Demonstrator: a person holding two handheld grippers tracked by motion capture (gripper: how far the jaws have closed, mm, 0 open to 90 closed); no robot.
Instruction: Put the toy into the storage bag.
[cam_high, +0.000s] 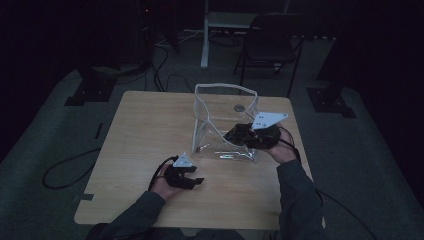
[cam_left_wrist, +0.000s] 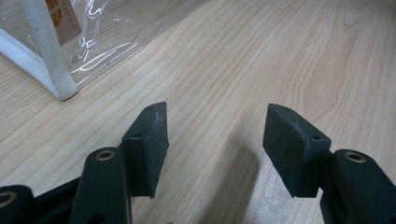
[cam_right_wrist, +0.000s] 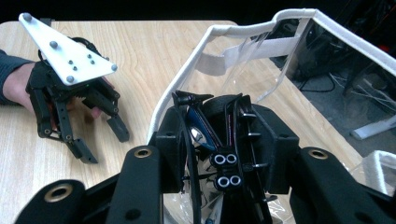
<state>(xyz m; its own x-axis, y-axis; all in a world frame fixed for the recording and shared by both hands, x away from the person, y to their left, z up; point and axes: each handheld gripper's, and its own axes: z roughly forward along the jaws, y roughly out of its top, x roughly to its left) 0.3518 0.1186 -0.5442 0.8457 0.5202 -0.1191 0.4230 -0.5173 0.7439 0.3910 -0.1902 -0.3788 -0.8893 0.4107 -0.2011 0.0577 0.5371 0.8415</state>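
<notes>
Two grippers logged. Right gripper (cam_high: 239, 136): clamped on a black toothed clip (cam_right_wrist: 233, 135), with a blue part visible between the jaws. Left gripper (cam_high: 196, 175): jaws apart, empty, low over the table (cam_high: 145, 130), off the near-left corner of the clear pouch (cam_high: 220, 90).

Held clip at the pouch's right side. In the right gripper view, white-trimmed rim arching just ahead of and around the jaws. Inside the mouth or only at it: cannot tell. Clip's long axis along the jaws, pointing into the opening.

Judgement: coming move turns on going straight forward past the rim. Right hand nearer by far; left well apart, free to steady the pouch.
</notes>
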